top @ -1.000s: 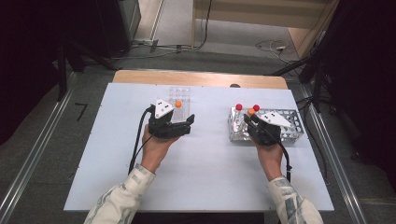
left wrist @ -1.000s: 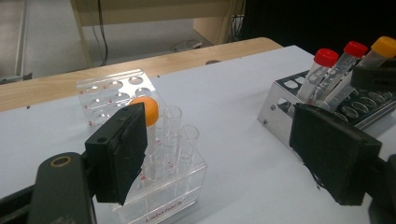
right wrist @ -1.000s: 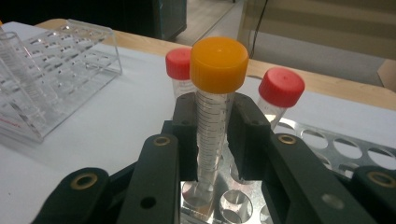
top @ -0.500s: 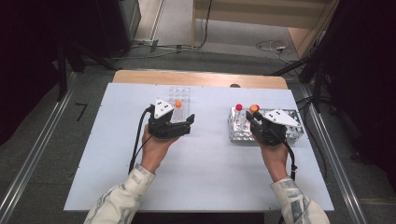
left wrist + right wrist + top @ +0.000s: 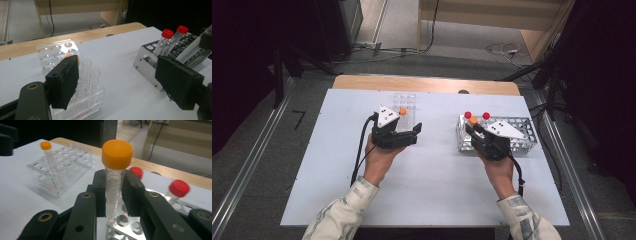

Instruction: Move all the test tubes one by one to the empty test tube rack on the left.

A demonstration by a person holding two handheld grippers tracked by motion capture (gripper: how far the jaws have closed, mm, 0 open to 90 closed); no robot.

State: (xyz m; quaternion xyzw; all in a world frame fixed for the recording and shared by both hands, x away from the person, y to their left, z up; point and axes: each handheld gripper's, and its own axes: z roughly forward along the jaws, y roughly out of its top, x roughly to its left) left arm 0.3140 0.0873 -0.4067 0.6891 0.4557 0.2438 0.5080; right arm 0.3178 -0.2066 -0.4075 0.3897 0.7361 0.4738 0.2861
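My right gripper has its jaws closed on an orange-capped tube, held upright just above the holes of the metal rack. Two red-capped tubes stand in that rack, just behind the held tube. My left gripper has its jaws wide apart with nothing between them; it sits well to the left of the metal rack, beside a clear plastic rack in which another orange-capped tube stands. Both racks rest on the white table.
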